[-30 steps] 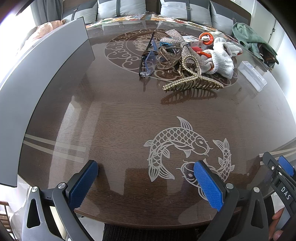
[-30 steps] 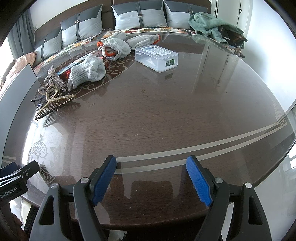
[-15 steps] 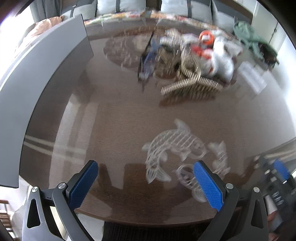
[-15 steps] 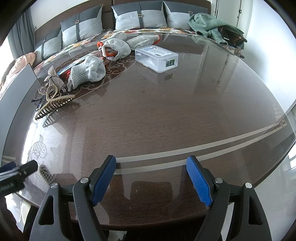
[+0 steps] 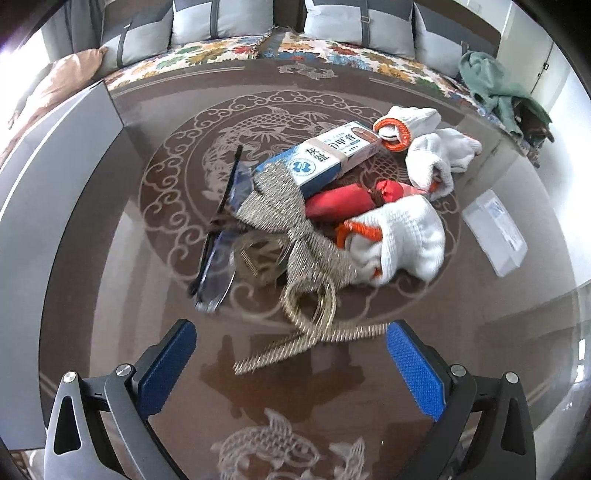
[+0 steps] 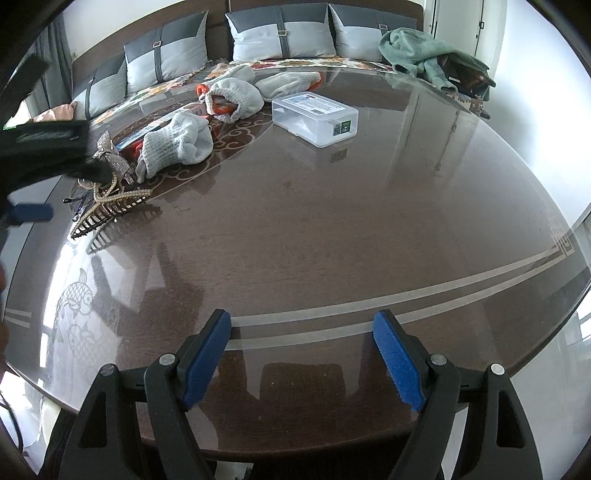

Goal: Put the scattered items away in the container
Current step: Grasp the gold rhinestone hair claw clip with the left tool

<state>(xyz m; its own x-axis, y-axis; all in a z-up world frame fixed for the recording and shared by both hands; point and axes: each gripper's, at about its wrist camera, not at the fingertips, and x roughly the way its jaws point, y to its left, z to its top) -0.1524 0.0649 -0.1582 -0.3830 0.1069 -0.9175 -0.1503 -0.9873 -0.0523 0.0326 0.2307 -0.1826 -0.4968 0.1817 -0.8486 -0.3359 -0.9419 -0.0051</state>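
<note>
A pile of items lies on the dark table: a beaded gold hair claw (image 5: pixel 314 332), a sparkly bow (image 5: pixel 288 218), glasses (image 5: pixel 218 251), a blue-white box (image 5: pixel 325 158), a red pouch (image 5: pixel 343 201) and white gloves (image 5: pixel 402 236). My left gripper (image 5: pixel 291 358) is open, hovering just in front of the hair claw. A clear plastic box (image 6: pixel 314 118) stands further right; it also shows in the left wrist view (image 5: pixel 495 230). My right gripper (image 6: pixel 303 354) is open and empty near the front table edge. The hair claw (image 6: pixel 110 210) and gloves (image 6: pixel 177 144) show in its view too.
A grey container wall (image 5: pixel 48 192) stands at the table's left. A sofa with grey cushions (image 6: pixel 280 33) and a green cloth (image 6: pixel 424 55) lies behind the table. The left gripper's body (image 6: pixel 44 147) shows at the right wrist view's left edge.
My left gripper has moved forward across the table to the pile, right up to the hair claw. My right gripper has stayed still.
</note>
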